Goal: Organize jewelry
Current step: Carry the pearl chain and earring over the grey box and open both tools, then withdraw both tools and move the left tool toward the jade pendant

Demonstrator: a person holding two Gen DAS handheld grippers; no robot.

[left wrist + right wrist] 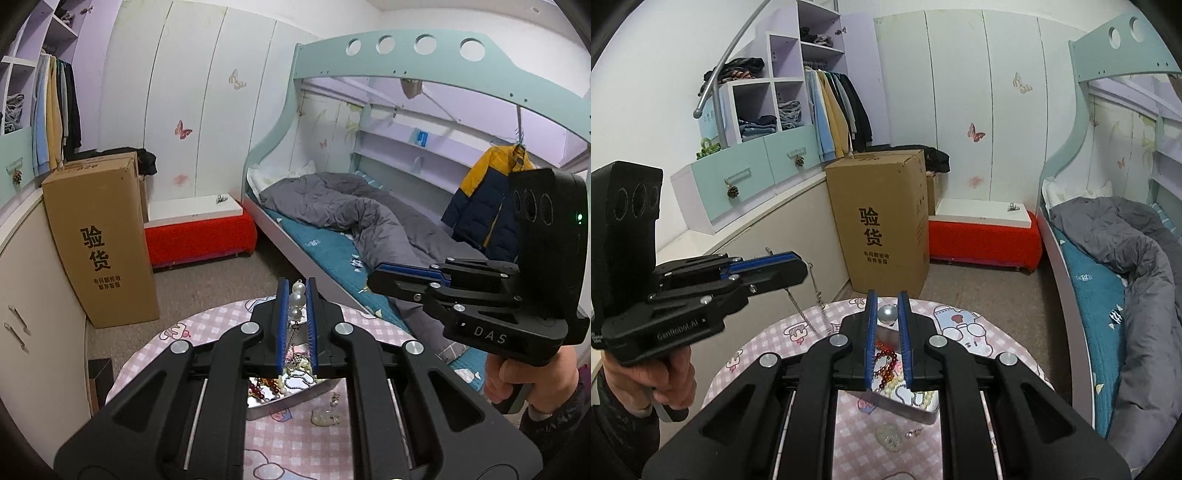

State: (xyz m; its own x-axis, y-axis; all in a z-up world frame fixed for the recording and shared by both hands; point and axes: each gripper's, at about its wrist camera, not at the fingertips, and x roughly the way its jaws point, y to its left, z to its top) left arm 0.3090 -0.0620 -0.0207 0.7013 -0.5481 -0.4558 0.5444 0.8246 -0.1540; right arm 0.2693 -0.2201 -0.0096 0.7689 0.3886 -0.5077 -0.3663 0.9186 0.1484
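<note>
My left gripper [296,291] is shut on a pearl necklace [296,301]; its large pearls sit between the blue pads and a silver chain [812,295] hangs down toward the table. It holds the necklace above a metal tray [295,398] full of beads, chains and red jewelry. My right gripper [887,308] is shut on a single silver pearl [887,313] above the same tray [916,410]. Each gripper shows in the other's view: the right one [384,275] and the left one [798,264].
The tray sits on a round table with a pink checked cloth [798,332]. A clear pendant [890,435] and a small earring [914,432] lie on the cloth. A tall cardboard box [882,218], a red bench [982,236] and a bunk bed [369,229] stand beyond.
</note>
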